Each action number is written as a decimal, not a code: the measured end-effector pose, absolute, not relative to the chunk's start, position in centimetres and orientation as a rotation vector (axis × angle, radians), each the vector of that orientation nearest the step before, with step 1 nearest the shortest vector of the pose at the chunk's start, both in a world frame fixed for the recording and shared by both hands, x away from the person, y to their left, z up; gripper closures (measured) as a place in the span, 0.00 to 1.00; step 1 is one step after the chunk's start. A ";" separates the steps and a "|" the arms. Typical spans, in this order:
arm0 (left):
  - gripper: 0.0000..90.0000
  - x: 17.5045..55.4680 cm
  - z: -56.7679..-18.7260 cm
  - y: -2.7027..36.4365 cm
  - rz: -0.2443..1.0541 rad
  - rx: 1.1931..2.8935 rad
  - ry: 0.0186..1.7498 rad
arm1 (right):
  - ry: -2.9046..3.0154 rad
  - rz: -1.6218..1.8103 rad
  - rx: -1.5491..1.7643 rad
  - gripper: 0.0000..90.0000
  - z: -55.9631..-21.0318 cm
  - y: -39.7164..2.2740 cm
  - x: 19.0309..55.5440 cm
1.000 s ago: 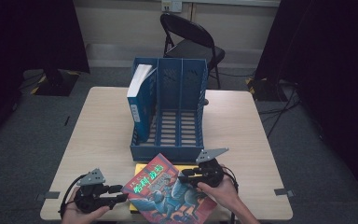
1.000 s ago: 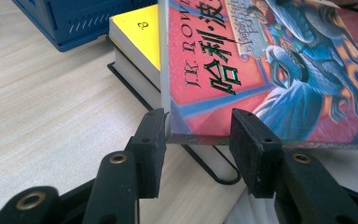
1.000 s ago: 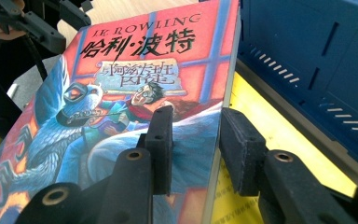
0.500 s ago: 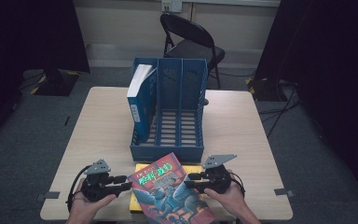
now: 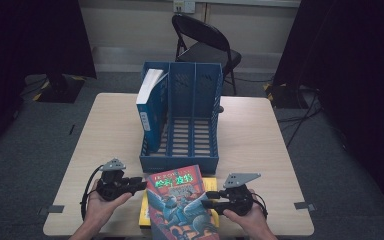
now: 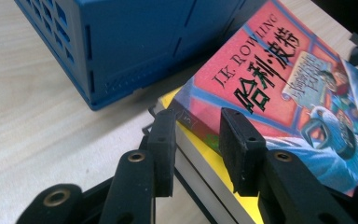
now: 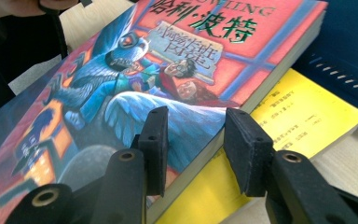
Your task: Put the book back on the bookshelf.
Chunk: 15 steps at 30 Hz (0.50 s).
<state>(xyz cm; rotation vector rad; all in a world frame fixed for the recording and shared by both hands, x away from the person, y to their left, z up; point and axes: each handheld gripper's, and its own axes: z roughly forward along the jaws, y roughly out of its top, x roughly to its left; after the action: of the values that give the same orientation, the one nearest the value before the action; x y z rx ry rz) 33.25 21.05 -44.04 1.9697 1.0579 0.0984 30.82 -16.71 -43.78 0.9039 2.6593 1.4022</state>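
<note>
A pale wooden table (image 5: 260,150) is standing in a dim room. At its near edge, the colourful paperback (image 5: 180,205) is lying on a yellow book (image 5: 145,212), just in front of the blue file rack (image 5: 180,115). The left gripper (image 5: 140,185), its jaws just closing, is straddling the paperback's spine corner without clamping it. The right gripper (image 5: 207,204), jaws just opening, is bracketing the opposite edge, pads apart.

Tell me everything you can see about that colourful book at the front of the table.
The colourful book is a thick paperback with a glossy red-and-blue illustrated cover, Chinese title characters and "J.K. ROWLING". It lies closed, face up and skewed on a yellow book, just before the blue file rack. The left gripper and right gripper straddle its opposite edges.
</note>
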 end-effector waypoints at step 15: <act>0.52 31.2 -43.7 19.7 0.092 1.947 1.031 | 2.573 1.423 0.992 0.65 -43.9 -16.5 32.3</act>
<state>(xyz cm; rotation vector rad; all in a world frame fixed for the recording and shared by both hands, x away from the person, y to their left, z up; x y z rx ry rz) 31.21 19.66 -43.68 1.9469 1.0310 0.0919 32.31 -16.46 -43.90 0.9921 2.5733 1.4227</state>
